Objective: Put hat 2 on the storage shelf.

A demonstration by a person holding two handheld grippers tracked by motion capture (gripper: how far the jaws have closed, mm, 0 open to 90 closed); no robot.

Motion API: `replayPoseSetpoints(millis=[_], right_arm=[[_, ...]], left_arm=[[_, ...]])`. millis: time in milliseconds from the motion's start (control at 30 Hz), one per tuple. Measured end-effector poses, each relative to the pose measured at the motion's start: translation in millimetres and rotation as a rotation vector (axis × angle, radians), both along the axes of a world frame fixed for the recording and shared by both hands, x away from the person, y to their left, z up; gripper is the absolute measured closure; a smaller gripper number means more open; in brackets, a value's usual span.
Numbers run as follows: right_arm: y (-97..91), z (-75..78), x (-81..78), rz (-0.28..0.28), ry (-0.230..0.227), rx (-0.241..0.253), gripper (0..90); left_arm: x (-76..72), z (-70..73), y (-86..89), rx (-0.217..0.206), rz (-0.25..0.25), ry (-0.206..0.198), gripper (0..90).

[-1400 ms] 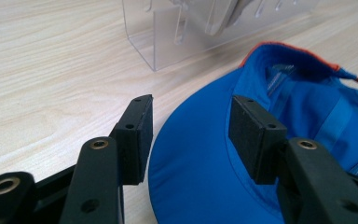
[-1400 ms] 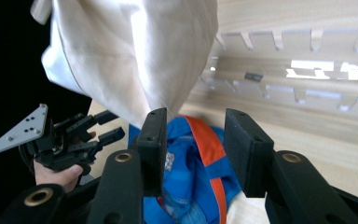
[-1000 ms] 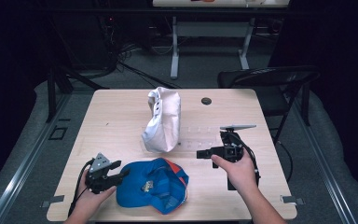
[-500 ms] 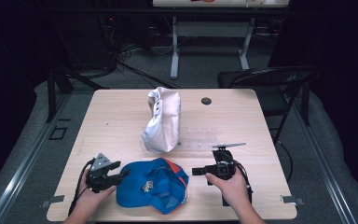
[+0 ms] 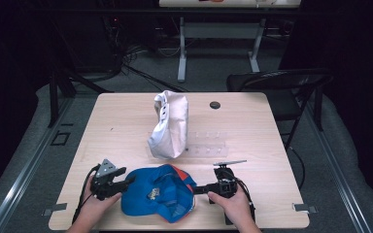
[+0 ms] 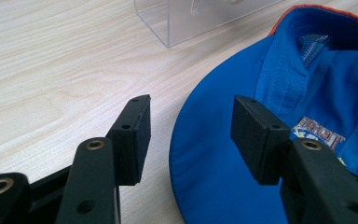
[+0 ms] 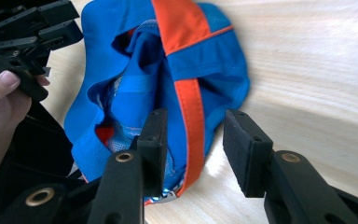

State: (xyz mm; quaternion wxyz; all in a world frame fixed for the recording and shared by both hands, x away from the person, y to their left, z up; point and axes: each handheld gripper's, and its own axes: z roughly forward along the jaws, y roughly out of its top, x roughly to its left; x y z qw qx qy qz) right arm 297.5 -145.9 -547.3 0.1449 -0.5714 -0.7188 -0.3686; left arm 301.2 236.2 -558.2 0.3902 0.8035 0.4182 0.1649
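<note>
A blue cap with orange trim lies upside down at the table's near edge. My left gripper is at its left side, open. In the left gripper view the edge of the cap's brim lies between the jaws of the gripper, one jaw over bare wood and one over the brim. My right gripper is at the cap's right side, open. In the right gripper view the gripper straddles the orange strap at the back of the cap.
A white cap stands upright at mid-table, leaning on a clear plastic stand that also shows as the clear stand. A small black disc lies at the far right. A dark chair stands beyond the table's right corner.
My right gripper has moved down toward the near edge and left, up to the back of the blue cap. The left gripper has stayed at the brim.
</note>
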Motion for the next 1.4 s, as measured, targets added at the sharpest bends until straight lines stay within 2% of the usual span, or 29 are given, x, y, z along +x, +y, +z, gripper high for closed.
replayPoseSetpoints(millis=[33, 233, 467, 700, 833, 867, 933, 1000, 1033, 1267, 1300, 1400], right_arm=[[2.2, -1.9, -0.3, -0.005, 0.002, 0.014, 60.3], [11.1, -10.0, 0.1, 0.016, 0.026, 0.028, 58.6], [19.2, -16.5, 1.1, 0.050, 0.046, 0.022, 58.6], [21.8, -16.0, 1.4, 0.073, 0.070, 0.067, 63.0], [22.3, -16.9, 1.8, 0.082, 0.077, 0.053, 71.3], [21.2, -16.2, 2.2, 0.088, 0.077, 0.022, 72.6], [21.2, -18.7, 2.1, 0.083, 0.096, 0.070, 76.7], [19.9, -17.8, 2.3, 0.078, 0.106, 0.062, 77.8], [19.6, -17.3, 2.3, 0.065, 0.110, 0.080, 78.1], [8.8, -8.9, 4.4, 0.022, 0.111, 0.090, 78.4], [7.0, -7.9, 4.5, 0.000, 0.108, 0.101, 78.4], [2.2, -5.6, 5.2, -0.010, 0.111, 0.113, 78.5]], left_arm=[[0.0, 0.0, 0.1, -0.001, 0.000, 0.000, 48.2], [-0.4, 0.5, -0.1, 0.003, -0.003, 0.001, 48.2], [-0.5, 0.5, 0.5, -0.003, 0.000, -0.004, 48.2], [-0.7, 0.8, 0.8, -0.003, 0.000, -0.005, 48.2], [-0.9, 0.9, 0.3, 0.003, -0.001, -0.006, 48.2], [-0.9, 1.0, 0.2, 0.005, -0.003, -0.007, 48.2], [-1.2, 0.6, -0.5, -0.001, 0.000, -0.010, 48.2], [-1.3, 0.6, -0.5, 0.003, -0.002, -0.009, 48.1], [-1.3, 0.6, -0.6, 0.004, -0.003, -0.008, 48.2], [-1.7, 1.2, -1.1, 0.009, -0.009, -0.006, 48.2], [-1.7, 1.1, -1.1, 0.009, -0.009, -0.005, 48.2], [-1.5, 1.0, -1.0, 0.006, -0.007, -0.008, 48.2]])
